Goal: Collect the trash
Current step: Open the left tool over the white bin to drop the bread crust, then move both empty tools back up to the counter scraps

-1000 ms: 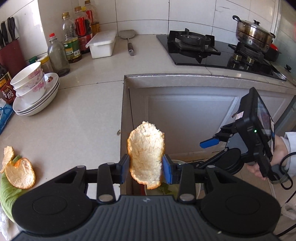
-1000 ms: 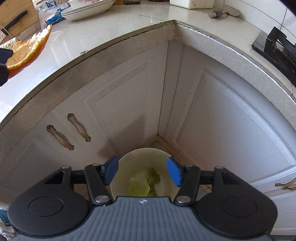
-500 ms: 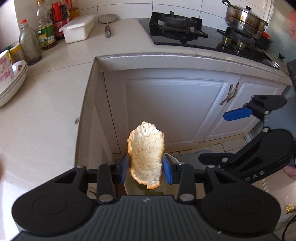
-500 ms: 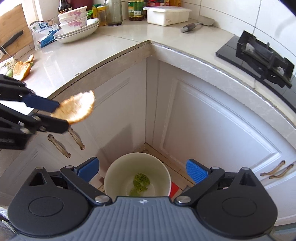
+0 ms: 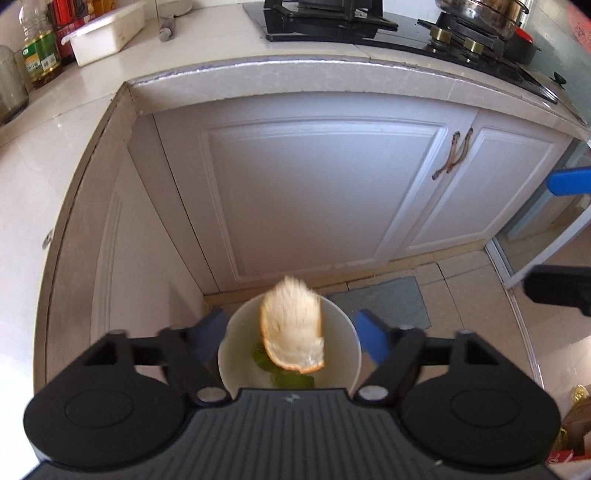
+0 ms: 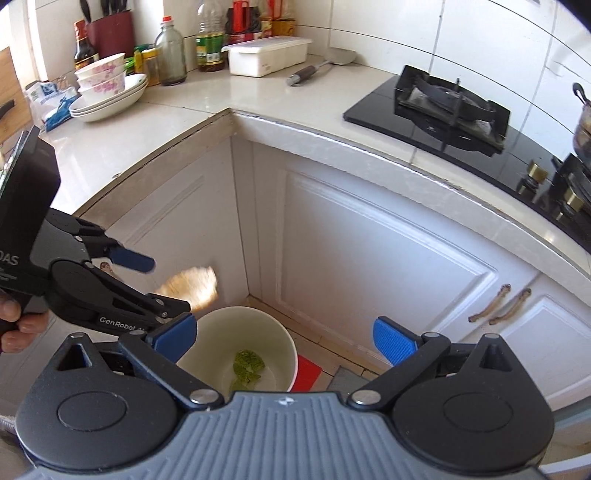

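Fingers of left gripper (image 5: 291,334) spread wide, blue pads clear of the peel on both sides, holding nothing. Orange peel (image 5: 293,330) loose between them, motion-blurred, pale pith toward the camera, orange rind edge at the bottom; in mid-air above the mouth of the white bin (image 5: 349,332). Not touching either pad.

Fingers of right gripper (image 6: 284,338) likewise spread wide, nothing held. Positioned above the same bin, whose rim (image 6: 291,345) shows between the two blue pads. Green leafy scraps (image 6: 249,365) lying at the bottom of the bin. Red item (image 6: 306,373) on the floor just beside the bin, partly hidden, kind not determinable.

From the right wrist view: left gripper seen from the side at the left of frame, open, with the blurred peel just off its finger ends and over the bin's near edge. Part of a hand (image 6: 14,317) on its handle at the frame edge.

Bin standing on the tiled floor in the inner corner of the white cabinets (image 5: 314,192), below the countertop (image 6: 159,122). On the counter: stacked bowls on plates (image 6: 107,88), several bottles (image 6: 171,51), white lidded box (image 6: 267,55), spatula (image 6: 317,66). Gas hob (image 6: 447,101) further along, with a metal pot (image 5: 480,11) on the far burner.
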